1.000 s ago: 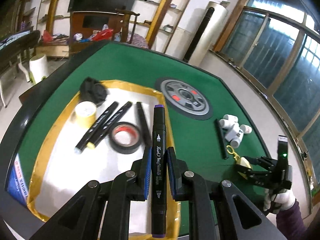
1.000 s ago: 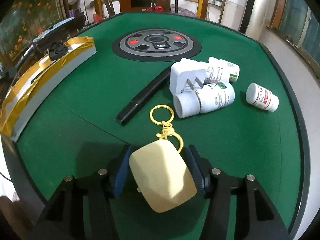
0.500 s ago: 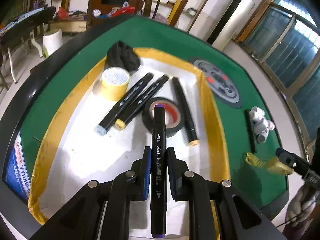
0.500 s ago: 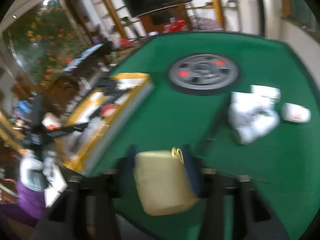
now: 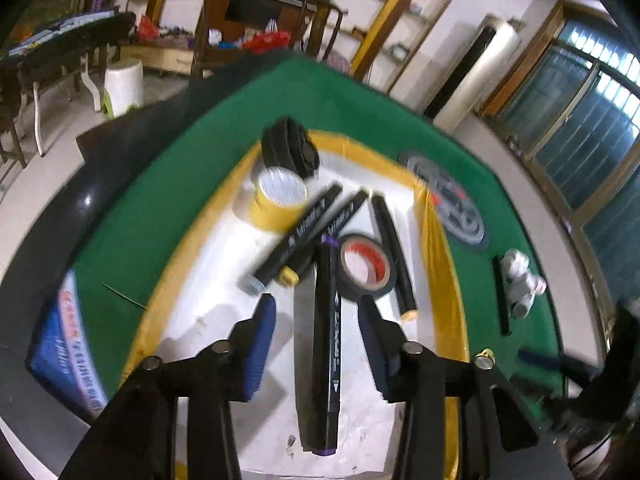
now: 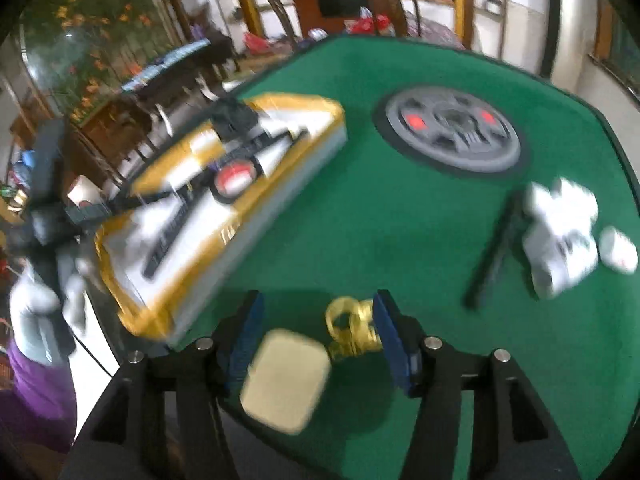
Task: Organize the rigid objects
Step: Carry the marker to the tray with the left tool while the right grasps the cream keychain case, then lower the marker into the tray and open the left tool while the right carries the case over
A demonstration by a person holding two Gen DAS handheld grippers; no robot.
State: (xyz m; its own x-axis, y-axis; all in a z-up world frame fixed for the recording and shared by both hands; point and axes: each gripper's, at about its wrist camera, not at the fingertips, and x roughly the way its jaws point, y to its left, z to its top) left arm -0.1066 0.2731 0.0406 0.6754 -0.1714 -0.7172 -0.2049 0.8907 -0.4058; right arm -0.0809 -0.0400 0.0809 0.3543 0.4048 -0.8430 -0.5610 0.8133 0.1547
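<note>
Both fisheye views bend straight lines hard at the rim and fade to black corners. Daylight enters through the tall barred windows (image 5: 592, 136), pale and cool. The white tray floor with gold-taped rim (image 5: 224, 312) glares slightly, and a dark shadow lies beside the black marker with purple ends (image 5: 326, 344). Motion blur smears the right view, worst on the white plastic bottles (image 6: 560, 236).

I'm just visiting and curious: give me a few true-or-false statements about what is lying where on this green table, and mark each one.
1. The purple-tipped marker lies in the gold-rimmed tray. True.
2. The black tape roll has a blue core. False: its core is red.
3. The white bottles sit inside the tray. False: they lie on the green table.
4. The cream case has a gold keyring. True.
</note>
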